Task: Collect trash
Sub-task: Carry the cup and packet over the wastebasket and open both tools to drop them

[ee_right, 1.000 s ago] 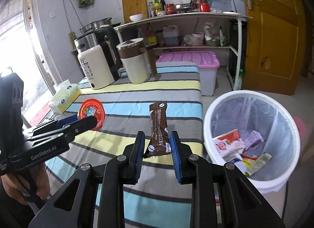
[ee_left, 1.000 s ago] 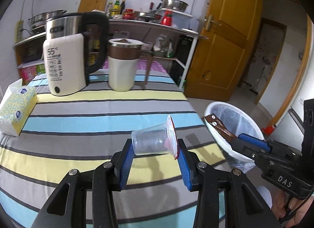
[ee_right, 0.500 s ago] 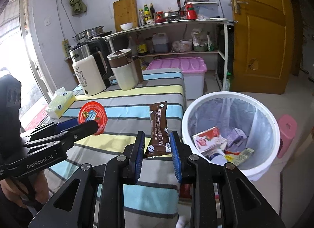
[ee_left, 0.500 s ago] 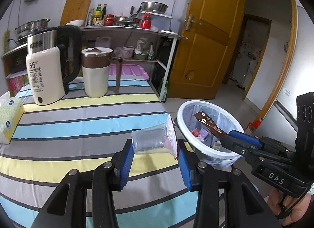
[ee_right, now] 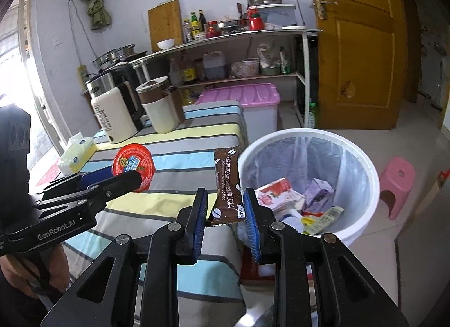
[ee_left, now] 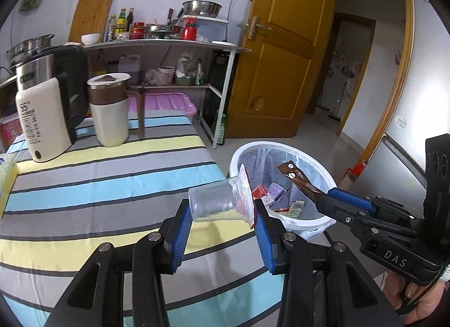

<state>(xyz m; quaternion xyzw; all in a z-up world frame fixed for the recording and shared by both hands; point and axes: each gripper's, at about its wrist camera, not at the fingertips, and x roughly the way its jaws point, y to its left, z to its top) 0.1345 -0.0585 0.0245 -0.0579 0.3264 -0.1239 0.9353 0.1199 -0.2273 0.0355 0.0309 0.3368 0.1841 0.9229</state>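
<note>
left gripper: clenched on a clear plastic cup lying on its side, red-printed lid toward 3 o'clock
right gripper: clenched on the lower end of a brown coffee sachet, long axis upright toward 12 o'clock
cup's place: in the air over the table's edge, just short of the bin
sachet's place: in the left wrist view, its tip shows over the bin mouth
white trash bin: on the floor beside the striped table, at 1 o'clock from each gripper, already holding cartons and wrappers
nearer hand: the right, by my reading; the left has to travel further toward 2 o'clock
beyond: kettle and mug at 11 o'clock, at the table's far end
</note>
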